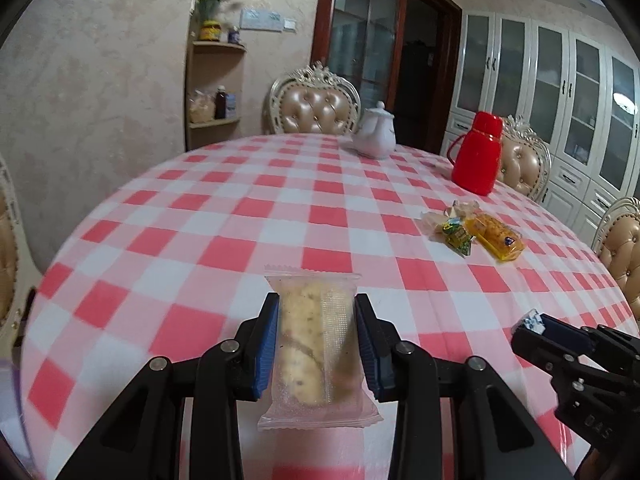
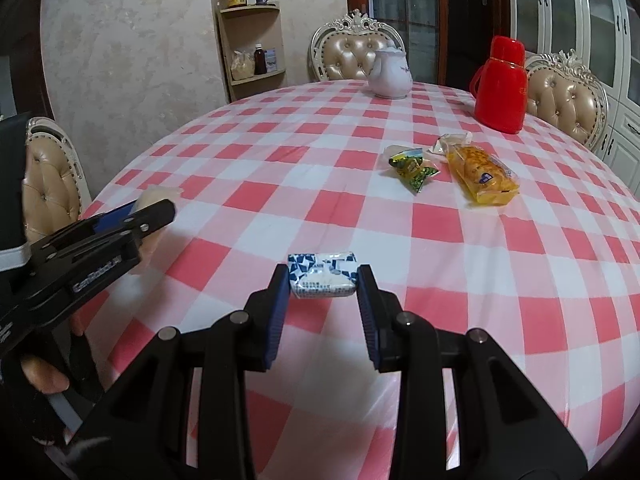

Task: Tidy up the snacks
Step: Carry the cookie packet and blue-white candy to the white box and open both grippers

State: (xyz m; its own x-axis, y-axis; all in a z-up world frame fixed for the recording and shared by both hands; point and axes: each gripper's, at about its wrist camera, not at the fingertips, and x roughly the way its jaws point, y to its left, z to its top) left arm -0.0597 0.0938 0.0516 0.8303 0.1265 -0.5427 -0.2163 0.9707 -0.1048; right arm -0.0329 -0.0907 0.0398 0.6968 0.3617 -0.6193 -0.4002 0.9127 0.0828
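Note:
My left gripper [image 1: 316,312] is shut on a clear-wrapped pastry [image 1: 316,344], held lengthwise between the blue pads above the checked tablecloth [image 1: 240,220]. My right gripper [image 2: 324,280] is shut on a small blue-and-white snack packet [image 2: 323,278] at its fingertips. In the left wrist view the right gripper [image 1: 532,326] shows at the right edge with the packet [image 1: 530,320] in it. In the right wrist view the left gripper [image 2: 152,212] shows at the left with the pastry [image 2: 158,196]. A pile of snacks lies farther right: a yellow packet [image 2: 482,172], a green packet [image 2: 412,168] and a clear wrapper [image 2: 450,142].
A white teapot [image 2: 390,74] and a red thermos [image 2: 500,86] stand at the far side of the table. Padded chairs [image 2: 564,100] ring the table. A corner shelf [image 2: 252,40] with jars stands against the wall behind.

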